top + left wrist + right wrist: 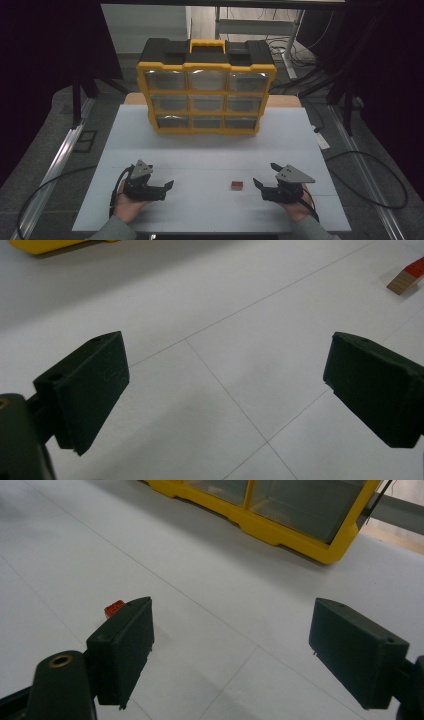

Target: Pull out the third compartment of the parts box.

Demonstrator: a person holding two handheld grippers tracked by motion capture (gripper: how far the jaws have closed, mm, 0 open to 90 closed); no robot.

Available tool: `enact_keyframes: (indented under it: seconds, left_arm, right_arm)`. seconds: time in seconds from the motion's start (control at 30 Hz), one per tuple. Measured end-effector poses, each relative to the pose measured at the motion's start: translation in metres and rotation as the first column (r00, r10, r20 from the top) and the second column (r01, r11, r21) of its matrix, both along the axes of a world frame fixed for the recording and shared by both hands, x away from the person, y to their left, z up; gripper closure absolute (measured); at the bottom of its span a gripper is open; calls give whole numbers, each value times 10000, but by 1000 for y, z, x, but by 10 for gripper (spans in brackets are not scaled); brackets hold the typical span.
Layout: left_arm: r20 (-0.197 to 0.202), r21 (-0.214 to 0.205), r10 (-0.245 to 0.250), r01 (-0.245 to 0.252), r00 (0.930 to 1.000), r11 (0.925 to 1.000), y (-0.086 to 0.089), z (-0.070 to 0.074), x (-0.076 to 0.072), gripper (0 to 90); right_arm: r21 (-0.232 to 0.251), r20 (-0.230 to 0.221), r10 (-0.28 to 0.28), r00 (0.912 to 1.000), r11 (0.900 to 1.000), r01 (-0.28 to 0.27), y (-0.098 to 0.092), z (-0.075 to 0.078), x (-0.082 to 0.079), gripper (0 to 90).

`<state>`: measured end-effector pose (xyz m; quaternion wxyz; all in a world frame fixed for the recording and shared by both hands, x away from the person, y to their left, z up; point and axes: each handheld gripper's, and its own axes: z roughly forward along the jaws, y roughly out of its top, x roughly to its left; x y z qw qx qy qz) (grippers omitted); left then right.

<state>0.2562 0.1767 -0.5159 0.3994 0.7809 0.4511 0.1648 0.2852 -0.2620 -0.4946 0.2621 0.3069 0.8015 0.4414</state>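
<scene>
A small red block (pixel 237 185) lies on the white table (pixel 210 150) near the front, between my two grippers. My left gripper (pixel 169 186) rests low at the front left, open, nothing between its jaws; the block (pixel 407 276) shows far off at the upper right of its view. My right gripper (pixel 259 183) sits at the front right, open and empty, a short way right of the block. In the right gripper view the block (pixel 113 607) peeks out behind the left jaw. A yellow and black organizer case (pixel 206 90) with clear drawers stands upright at the back of the table.
Open white table lies between the grippers and the case (pixel 280 510). Cables (pixel 370 165) trail on the grey floor on both sides. A metal rail (pixel 60 160) runs along the left of the table. Dark surroundings lie beyond.
</scene>
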Motion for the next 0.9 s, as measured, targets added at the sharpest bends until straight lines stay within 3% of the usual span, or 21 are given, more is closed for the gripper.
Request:
enact_keyframes:
  seconds: [0.4,0.9]
  left_arm:
    - [-169,86,-84,86,9998,9999,-2,-2,1,50]
    - [-329,183,-220,226,9992,9996,-3,-4,1,51]
  right_arm:
    - [-549,429,313,9986,9981,-289,13,-1,-2,186]
    - [-1548,1133,583,9919,9871,-403,21,-1,-5,188]
